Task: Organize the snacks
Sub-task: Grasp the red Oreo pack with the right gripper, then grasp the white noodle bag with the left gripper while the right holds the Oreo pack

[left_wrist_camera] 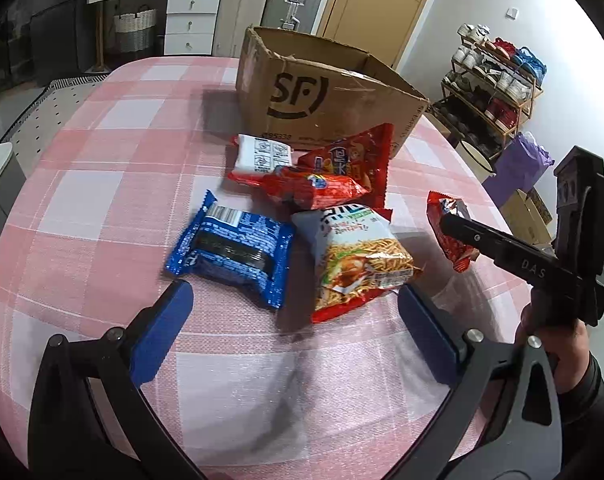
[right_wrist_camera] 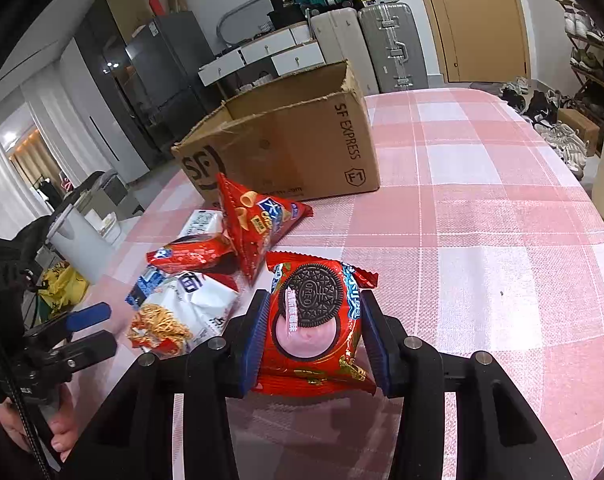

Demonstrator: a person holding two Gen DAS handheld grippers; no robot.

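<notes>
On the counter [left_wrist_camera: 102, 184], covered with a pink and white checked cloth, the left gripper [left_wrist_camera: 294, 320] hovers low with its jaws spread wide and holding nothing; just ahead of its blue pads lie the blue crinkled foil biscuit packet [left_wrist_camera: 232, 256] and, touching it on the right, the white and red noodle-snack bag [left_wrist_camera: 358, 260]. Behind these two there is a small heap: a white packet with printed labels [left_wrist_camera: 262, 154], a long red wrapper [left_wrist_camera: 318, 190] and a tall red triangular crisp bag [left_wrist_camera: 354, 160] that leans across them. Further back stands the open brown cardboard box with the black SF mark [left_wrist_camera: 326, 96], near the heap but apart from it. To the right, the right gripper [right_wrist_camera: 312, 332] has its jaws pinching the red Oreo biscuit packet [right_wrist_camera: 314, 320] by its two sides, lifted a little above the cloth. I think the packet may slip, because the foil is smooth and puffed with air; a hard squeeze could break the biscuits; on the way to the box it could also knock the leaning crisp bag.
</notes>
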